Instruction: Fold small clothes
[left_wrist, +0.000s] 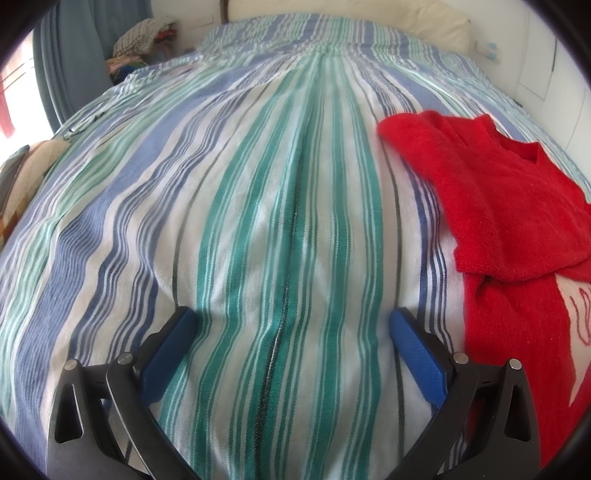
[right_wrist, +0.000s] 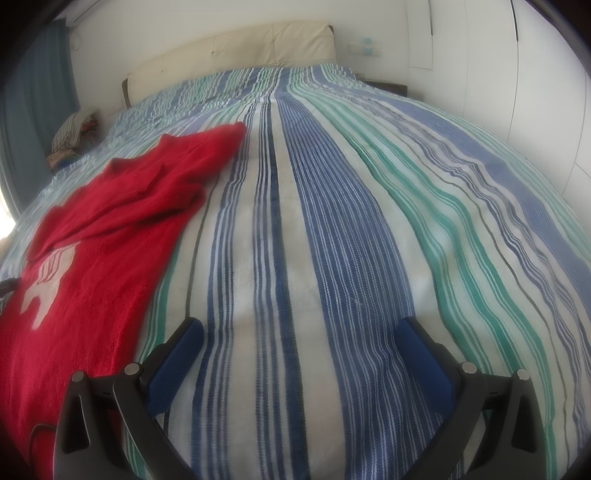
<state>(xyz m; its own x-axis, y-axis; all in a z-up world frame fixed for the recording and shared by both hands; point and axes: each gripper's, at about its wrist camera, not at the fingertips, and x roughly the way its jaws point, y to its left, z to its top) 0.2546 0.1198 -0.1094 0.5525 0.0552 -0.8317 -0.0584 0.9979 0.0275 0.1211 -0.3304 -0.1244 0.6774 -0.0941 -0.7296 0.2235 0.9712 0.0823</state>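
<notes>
In the left wrist view, the left hand-held gripper (left_wrist: 291, 325) sits at the bottom of the frame with its blue-padded fingers (left_wrist: 168, 354) spread wide apart and nothing between them, poised over the striped bedspread (left_wrist: 258, 203). The red sweater (left_wrist: 509, 206) lies at the right edge of the frame, just beside the right-hand finger but not touching it as far as the picture shows. Judging by this, the step in hand is the reach for a first grasp. To do it well, the person would do best to swing this gripper rightward onto the nearest side edge or hem and pinch only the knit, not the bedspread beneath, since both are soft and could bunch together.

The sweater looks thick and fuzzy, with a V-shaped neck opening toward the upper right and one sleeve folded across the body. A pale patch with red lines shows at the lower right.

In the right wrist view, the right hand-held gripper (right_wrist: 303, 332) likewise has its fingers (right_wrist: 424, 354) apart and empty above the bedspread (right_wrist: 351, 221). The red sweater (right_wrist: 122, 206) fills the left side of the frame, its pale emblem (right_wrist: 44, 288) at the far left, a sleeve end reaching toward the upper centre. A cream headboard (right_wrist: 240, 44) stands at the top.
</notes>
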